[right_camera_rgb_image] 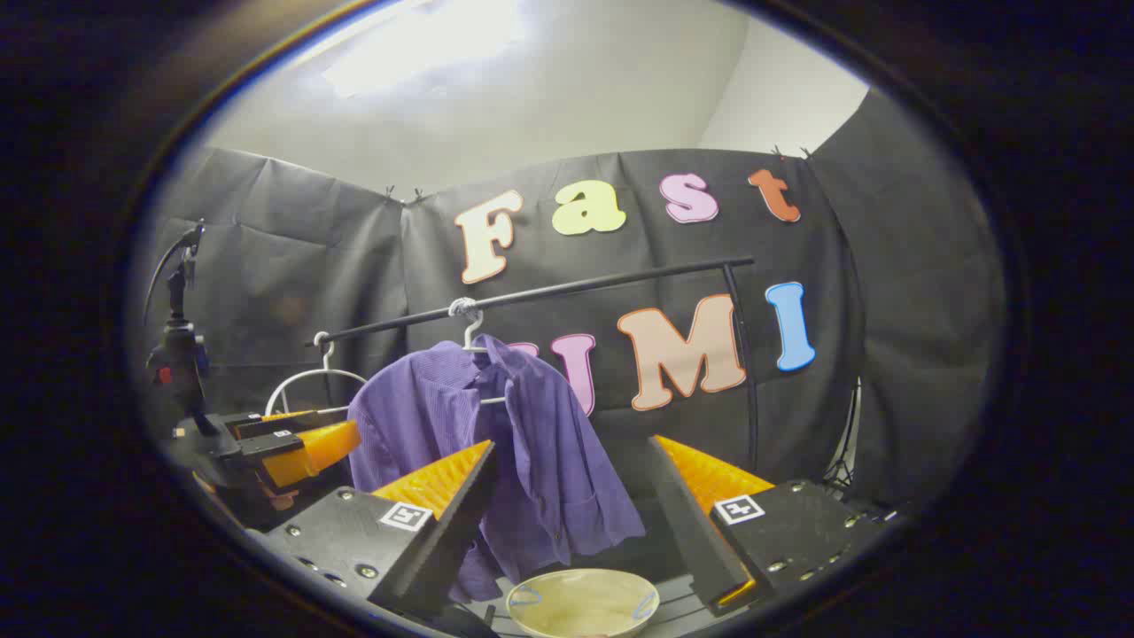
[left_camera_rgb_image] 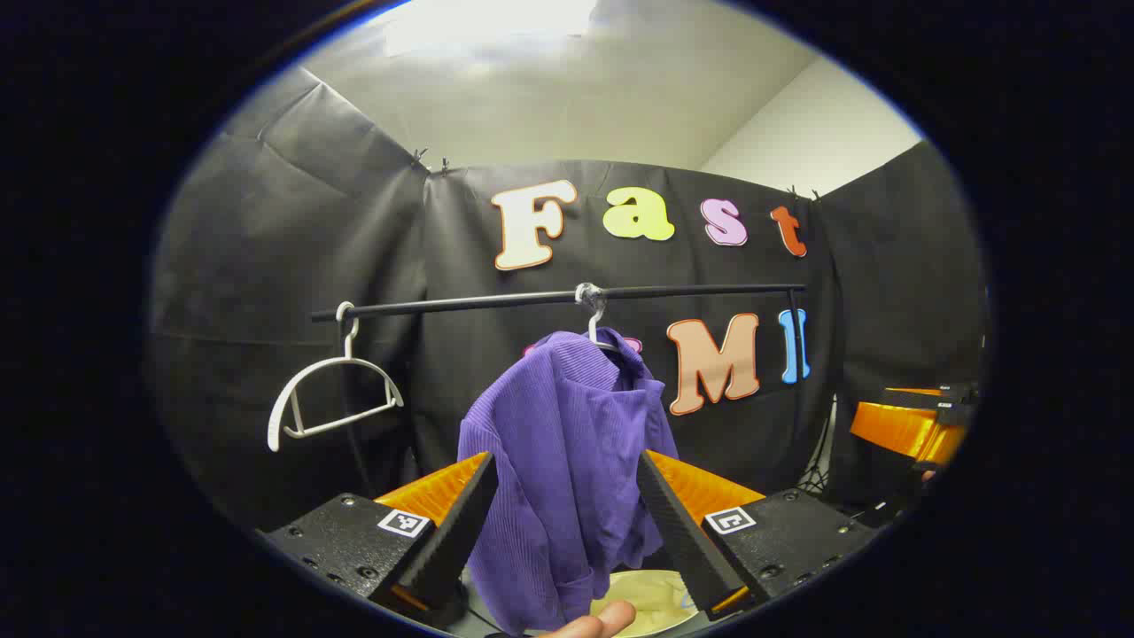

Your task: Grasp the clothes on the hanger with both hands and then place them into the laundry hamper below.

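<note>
A purple shirt point(left_camera_rgb_image: 567, 461) hangs on a white hanger point(left_camera_rgb_image: 595, 321) from a black rod point(left_camera_rgb_image: 496, 302), partly slipped so it droops to one side. In the left gripper view my left gripper point(left_camera_rgb_image: 565, 461) is open, its jaws framing the shirt from a short way off without touching it. My right gripper point(left_camera_rgb_image: 912, 427) shows at the right edge. In the right gripper view the right gripper point(right_camera_rgb_image: 574, 445) is open, with the shirt point(right_camera_rgb_image: 514, 443) ahead and to its left. The left gripper point(right_camera_rgb_image: 301, 447) hovers left of the shirt. The cream hamper point(right_camera_rgb_image: 580, 602) sits below.
An empty white hanger point(left_camera_rgb_image: 332, 394) hangs at the rod's left end. The rod's upright post point(right_camera_rgb_image: 749, 372) stands at the right. A small device on a stand point(right_camera_rgb_image: 177, 346) is at the far left. A fingertip point(left_camera_rgb_image: 589, 625) shows above the hamper's rim point(left_camera_rgb_image: 656, 594).
</note>
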`<action>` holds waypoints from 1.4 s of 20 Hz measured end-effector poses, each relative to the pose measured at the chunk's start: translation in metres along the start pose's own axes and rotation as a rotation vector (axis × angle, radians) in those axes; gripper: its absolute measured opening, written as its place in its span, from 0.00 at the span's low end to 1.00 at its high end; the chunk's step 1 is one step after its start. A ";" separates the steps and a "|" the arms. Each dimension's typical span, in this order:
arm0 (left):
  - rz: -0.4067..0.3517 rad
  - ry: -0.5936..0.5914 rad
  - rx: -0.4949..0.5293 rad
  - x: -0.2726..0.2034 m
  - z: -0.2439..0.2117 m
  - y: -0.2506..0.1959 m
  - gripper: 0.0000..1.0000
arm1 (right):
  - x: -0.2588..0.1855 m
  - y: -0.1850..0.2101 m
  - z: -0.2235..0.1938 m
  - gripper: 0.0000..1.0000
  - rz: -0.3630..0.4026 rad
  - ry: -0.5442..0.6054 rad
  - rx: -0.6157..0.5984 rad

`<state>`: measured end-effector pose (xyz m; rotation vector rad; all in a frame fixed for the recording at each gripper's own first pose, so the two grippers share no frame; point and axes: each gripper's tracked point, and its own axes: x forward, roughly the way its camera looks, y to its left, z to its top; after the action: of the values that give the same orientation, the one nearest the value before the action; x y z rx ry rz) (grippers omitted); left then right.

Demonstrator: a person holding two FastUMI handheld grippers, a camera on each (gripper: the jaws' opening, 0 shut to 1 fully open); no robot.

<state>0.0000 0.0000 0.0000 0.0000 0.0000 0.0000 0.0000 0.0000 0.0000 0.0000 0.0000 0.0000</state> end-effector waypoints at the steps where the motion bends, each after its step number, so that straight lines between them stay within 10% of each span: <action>1: 0.010 -0.003 0.005 0.000 0.002 0.004 0.97 | 0.002 -0.001 0.001 0.99 -0.002 -0.002 -0.008; 28: -0.024 0.038 -0.035 0.062 -0.031 -0.064 0.93 | 0.081 -0.028 -0.028 1.00 0.133 0.012 -0.051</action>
<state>0.0625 -0.0637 -0.0313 -0.0350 0.0379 -0.0238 0.0810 -0.0275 -0.0280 -0.0505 0.0116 0.1327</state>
